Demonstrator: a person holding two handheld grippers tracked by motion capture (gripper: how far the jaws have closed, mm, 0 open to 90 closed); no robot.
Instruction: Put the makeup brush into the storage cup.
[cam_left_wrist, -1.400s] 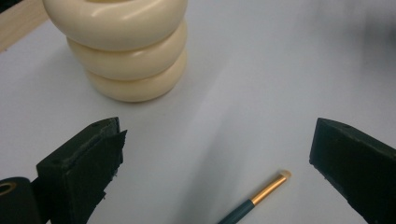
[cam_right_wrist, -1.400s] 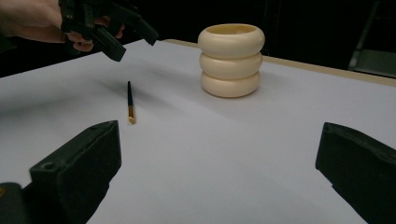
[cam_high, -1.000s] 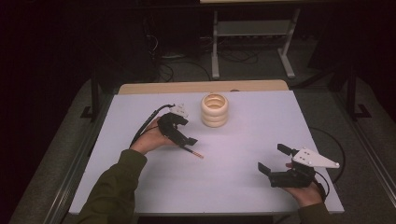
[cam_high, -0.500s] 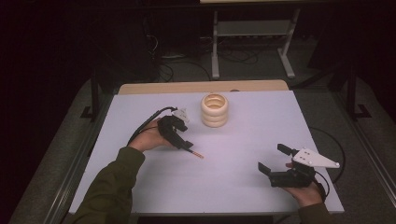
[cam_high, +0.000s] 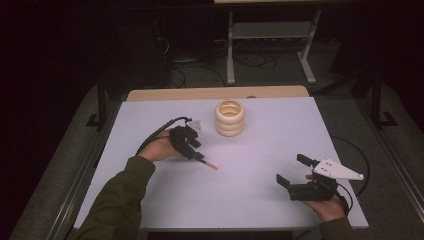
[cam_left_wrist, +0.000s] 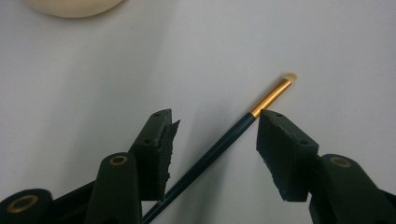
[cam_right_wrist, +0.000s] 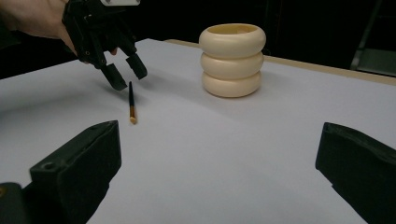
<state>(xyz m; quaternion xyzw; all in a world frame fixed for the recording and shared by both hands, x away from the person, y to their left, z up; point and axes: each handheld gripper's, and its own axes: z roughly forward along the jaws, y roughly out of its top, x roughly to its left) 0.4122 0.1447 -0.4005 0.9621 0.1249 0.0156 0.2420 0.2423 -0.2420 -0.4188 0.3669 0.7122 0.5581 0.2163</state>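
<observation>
From the high view, the brush (cam_high: 206, 162) lies flat on the pale surface (cam_high: 260, 150), well short of the cream ringed holder (cam_high: 230, 118); the left claw (cam_high: 196, 150) hangs over its dark handle end, the hand (cam_high: 161, 149) resting low with the forearm angled in from the bottom left, while the right claw (cam_high: 292, 172) sits apart near the front edge, spread wide and grasping nothing; the brush looks thin, light and stiff, likely to roll or skid on the smooth surface, so the dark handle near the ferrule seems the best place to pinch; in the left gripper view, the brush (cam_left_wrist: 224, 144) runs diagonally between the jaws, which stand released on either side of it, tilted down toward the surface, the gold ferrule just past the right jaw; in the right gripper view, the left claw (cam_right_wrist: 123, 70) points steeply down at the brush (cam_right_wrist: 131, 103), with the holder (cam_right_wrist: 232, 59) off to the side.
</observation>
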